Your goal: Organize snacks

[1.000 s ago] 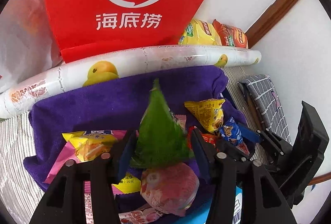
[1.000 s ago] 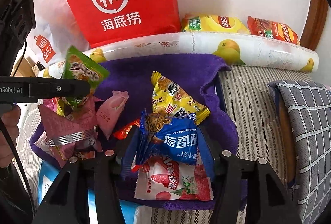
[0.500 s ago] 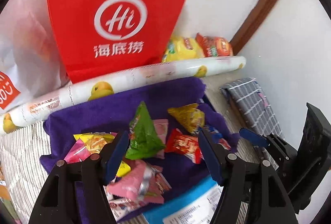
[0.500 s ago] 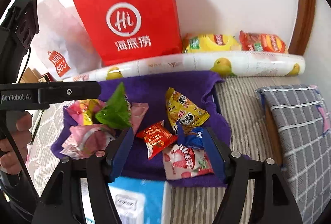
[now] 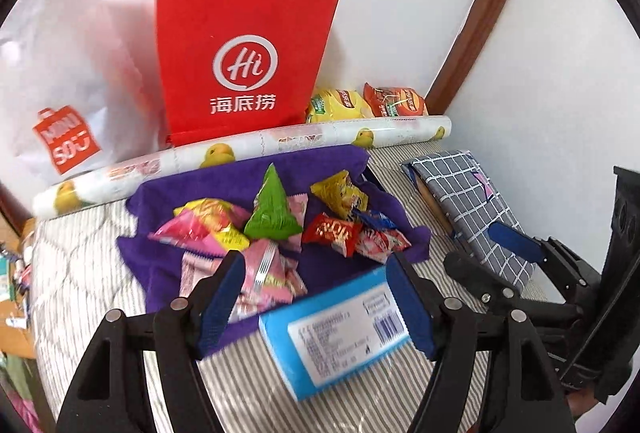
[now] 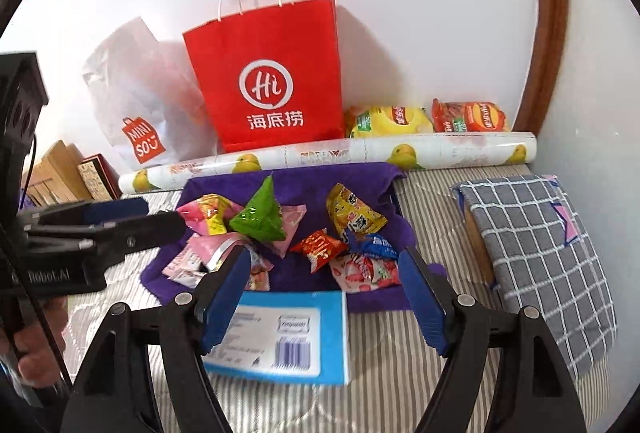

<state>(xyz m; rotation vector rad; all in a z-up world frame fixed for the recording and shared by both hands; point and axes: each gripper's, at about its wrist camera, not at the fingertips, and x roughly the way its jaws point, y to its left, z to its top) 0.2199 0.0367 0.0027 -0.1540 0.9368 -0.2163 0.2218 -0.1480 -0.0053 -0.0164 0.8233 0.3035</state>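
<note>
Both my grippers, left gripper (image 5: pixel 316 293) and right gripper (image 6: pixel 324 281), are opening with nothing in them. Snacks (image 6: pixel 280 229) lie piled on the purple towel (image 6: pixel 296 181) at 12 o'clock; next I'd pick one packet.

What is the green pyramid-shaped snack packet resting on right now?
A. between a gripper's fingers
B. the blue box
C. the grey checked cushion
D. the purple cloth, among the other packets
D: the green packet sits on the purple cloth with the other snacks, and no gripper touches it.
</note>
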